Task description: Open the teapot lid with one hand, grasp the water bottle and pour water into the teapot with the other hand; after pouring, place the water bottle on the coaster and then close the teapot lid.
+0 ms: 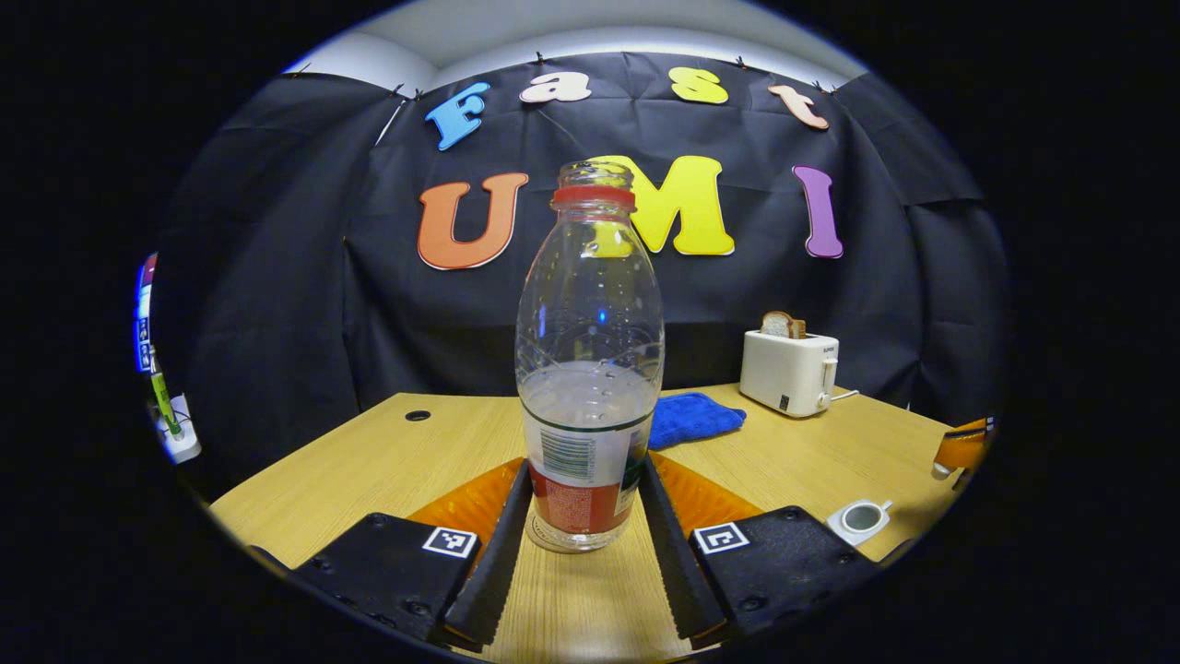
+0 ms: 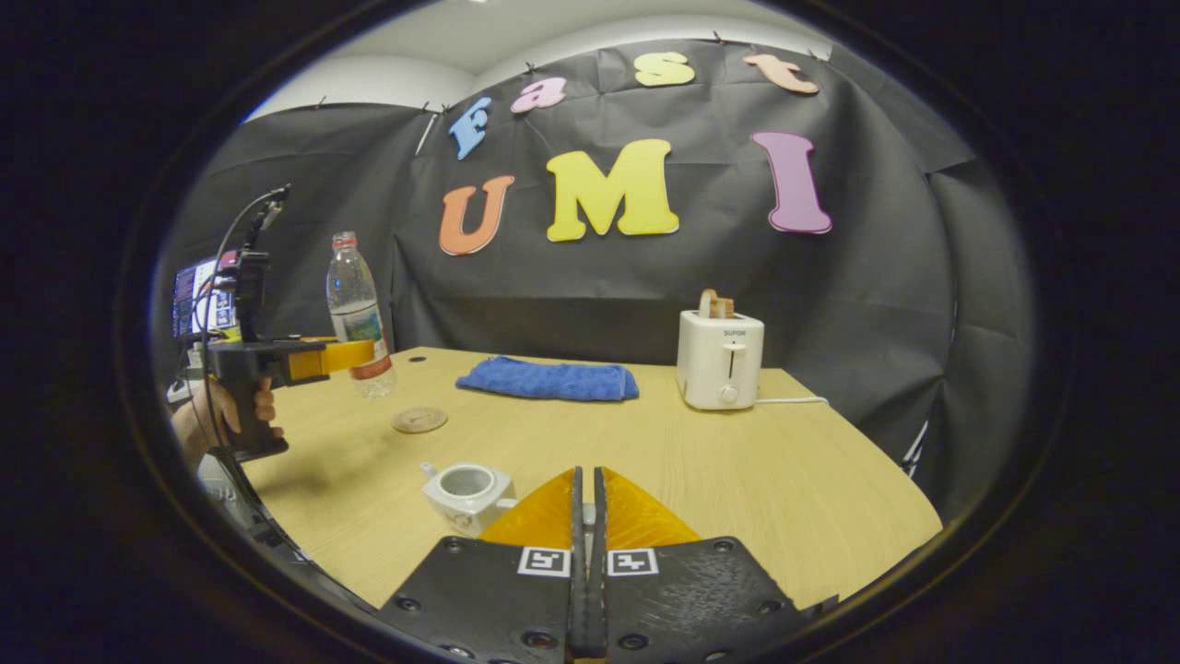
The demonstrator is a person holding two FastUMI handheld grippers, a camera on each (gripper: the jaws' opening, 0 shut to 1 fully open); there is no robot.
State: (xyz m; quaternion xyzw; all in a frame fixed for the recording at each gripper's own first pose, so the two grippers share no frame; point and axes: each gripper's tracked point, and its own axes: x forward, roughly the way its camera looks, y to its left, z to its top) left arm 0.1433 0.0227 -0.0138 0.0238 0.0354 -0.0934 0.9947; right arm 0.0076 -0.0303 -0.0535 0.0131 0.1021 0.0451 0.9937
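The left tool (image 1: 587, 544) is clamped on the lower body of the clear plastic water bottle with a red neck ring (image 1: 590, 369), uncapped, upright and partly filled, evidently held for pouring; in the right gripper view that bottle hangs above the wooden bench (image 2: 645, 461) just beyond the round brown coaster (image 2: 419, 420). The right tool (image 2: 587, 516) has its fingers pressed together, something small seemingly pinched between them (possibly the lid; I cannot tell), and the small white ceramic teapot (image 2: 467, 493) stands open, on the near side of the coaster. A folded blue cloth (image 2: 548, 380) and a white toaster (image 2: 720, 358) sit beyond the coaster, clear of the pouring path.
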